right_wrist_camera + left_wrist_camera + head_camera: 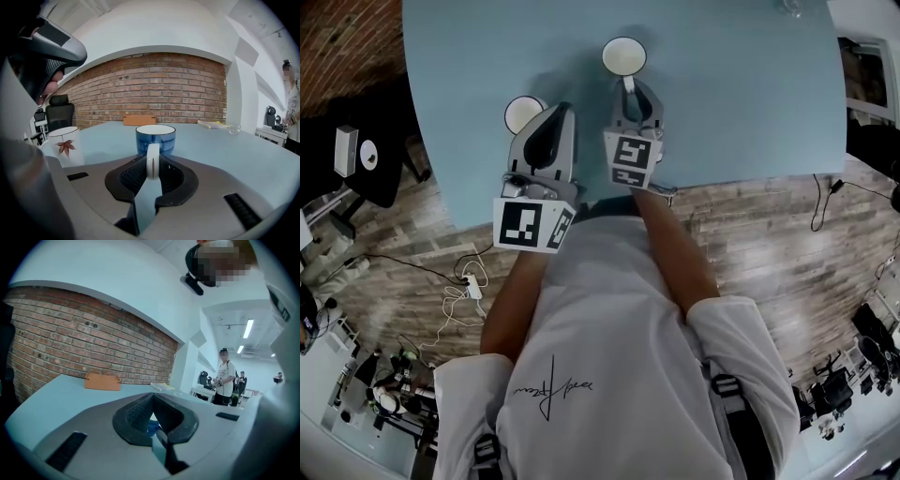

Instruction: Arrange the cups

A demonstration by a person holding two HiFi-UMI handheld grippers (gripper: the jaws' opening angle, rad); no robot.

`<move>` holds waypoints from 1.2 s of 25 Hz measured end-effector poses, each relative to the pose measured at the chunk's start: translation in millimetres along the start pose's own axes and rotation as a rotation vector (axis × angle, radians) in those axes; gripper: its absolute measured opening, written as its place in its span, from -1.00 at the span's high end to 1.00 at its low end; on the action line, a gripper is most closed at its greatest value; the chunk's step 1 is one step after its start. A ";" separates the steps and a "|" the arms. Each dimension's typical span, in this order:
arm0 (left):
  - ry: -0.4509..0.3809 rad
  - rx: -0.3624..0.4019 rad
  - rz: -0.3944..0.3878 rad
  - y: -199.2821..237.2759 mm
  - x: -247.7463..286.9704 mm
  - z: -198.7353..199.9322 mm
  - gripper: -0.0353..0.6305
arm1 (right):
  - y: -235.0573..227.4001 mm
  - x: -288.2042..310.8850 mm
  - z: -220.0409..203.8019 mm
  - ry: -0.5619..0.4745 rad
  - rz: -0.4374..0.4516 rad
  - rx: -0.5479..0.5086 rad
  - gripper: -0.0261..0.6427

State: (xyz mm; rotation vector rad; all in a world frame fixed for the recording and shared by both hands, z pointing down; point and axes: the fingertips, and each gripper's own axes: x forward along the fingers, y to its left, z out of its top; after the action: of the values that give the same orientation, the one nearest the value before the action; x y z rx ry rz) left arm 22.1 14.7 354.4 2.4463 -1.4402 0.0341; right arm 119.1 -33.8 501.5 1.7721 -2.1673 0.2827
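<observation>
The white cup (65, 146), with a red leaf on its side, stands upright near the front edge of the desk (750, 94), left of the middle. The left tool (560, 111) sits just to the right of it. Seen from the head view, the tool's nose covers part of the cup's rim, and whether the two touch cannot be told. The left tool's jaws are pressed together with nothing between them.

To the right and further in from the front edge stands the blue cup (155, 136), also upright. It is white inside, and its handle (153, 161) points back toward the person. The right tool (628, 86) reaches in from the front edge and has that handle between its jaws. In the right gripper view the ribbed pads (133, 174) lie against the handle on both sides, so the tool is clamped on the blue cup by its handle. The cup's base rests on the desk. The two cups stand apart, with the white one nearer the front edge.

At the far edge, in front of the brick wall (150, 89), lies a flat cardboard box (139, 120), roughly behind the blue cup. Further right along the far edge is a stack of papers (213, 124), and just right of it a small clear glass (234, 128).
</observation>
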 end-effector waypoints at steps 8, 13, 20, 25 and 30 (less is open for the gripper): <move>-0.007 -0.004 0.007 2.9 4.7 3.5 0.87 | -6.6 1.1 8.3 -0.003 0.026 0.008 0.73; -0.014 -0.016 0.022 9.3 7.6 5.3 0.87 | -7.4 4.5 18.8 -0.016 0.037 0.009 0.73; -0.008 -0.018 0.025 12.5 13.6 3.6 0.87 | -5.0 8.3 33.5 -0.034 0.068 0.010 0.73; 0.003 -0.025 0.037 12.9 13.1 1.2 0.87 | -3.0 5.4 43.3 -0.040 0.096 -0.003 0.73; -0.004 -0.021 0.049 17.0 11.8 3.8 0.87 | 2.2 6.2 55.9 -0.051 0.127 -0.006 0.73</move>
State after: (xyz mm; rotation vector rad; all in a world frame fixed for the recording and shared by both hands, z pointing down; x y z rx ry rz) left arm 12.8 -4.0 356.9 2.3957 -1.4942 0.0249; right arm 109.0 -58.7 452.1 1.6584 -2.3184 0.2637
